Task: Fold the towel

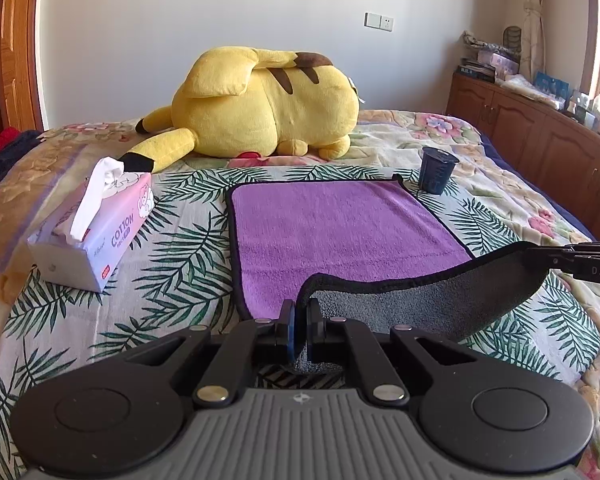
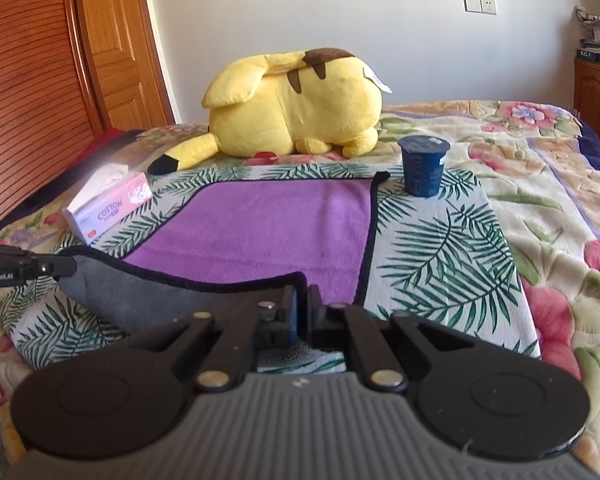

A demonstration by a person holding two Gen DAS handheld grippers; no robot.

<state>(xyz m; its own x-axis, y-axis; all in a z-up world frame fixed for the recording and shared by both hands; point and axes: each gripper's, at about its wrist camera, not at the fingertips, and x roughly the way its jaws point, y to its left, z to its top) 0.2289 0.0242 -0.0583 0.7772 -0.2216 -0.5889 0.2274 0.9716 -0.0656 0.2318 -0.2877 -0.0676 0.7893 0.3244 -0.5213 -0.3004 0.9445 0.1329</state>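
The purple, black-edged microfibre towel with its grey underside is spread on the palm-print cloth. Its near corners are pinched, lifted, by the clenched left gripper and right gripper. The first fold is judged barely begun; carrying the edge across remains.

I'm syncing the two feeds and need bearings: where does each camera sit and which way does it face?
Left wrist: sits on the left gripper at the towel's near left corner, facing up the bed toward the plush toy; its own fingers pinch the corner, and the right gripper enters from the right.
Right wrist: sits on the right gripper at the near right corner, facing the same way; the left gripper shows at the left.
Shared: towel, plush toy, tissue box, dark cup.
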